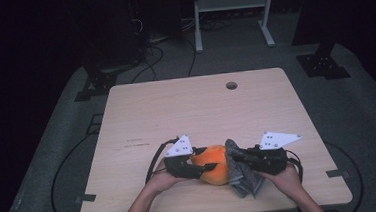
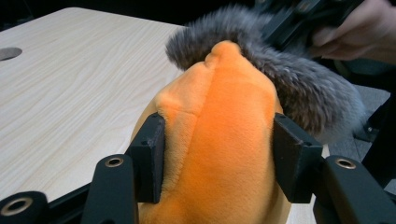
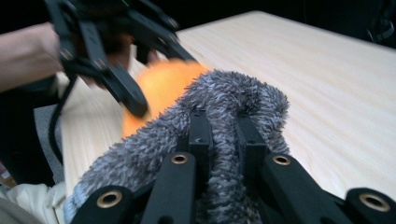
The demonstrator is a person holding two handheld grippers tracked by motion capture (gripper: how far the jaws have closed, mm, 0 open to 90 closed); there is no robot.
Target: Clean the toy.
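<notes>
I have both tools low over the near edge of the desk [image 1: 142,119], meeting in the middle over one soft bundle. My left tool [image 2: 217,161] has its jaws drawn in on the orange plush toy [image 2: 224,154]; in the left gripper view each pad presses into one flank of the orange fabric, which bulges between them. The jaws stand partly apart, held at the width of the toy. My right tool [image 3: 223,135] is nearly closed, pinching a fold of the grey fuzzy cloth [image 3: 224,100] between its pads; in the right gripper view the pile spills out on both sides of the jaws and arches over their tips.

From the high view, the orange plush toy [image 1: 212,163] lies on the desk near its front edge, a little right of centre, with the grey fuzzy cloth [image 1: 243,175] touching its right side and draping down toward me. My left tool [image 1: 190,167] comes at the toy from the left, my right tool [image 1: 239,157] at the cloth from the right. Whether the cloth is part of the toy or a separate piece I cannot tell.
</notes>
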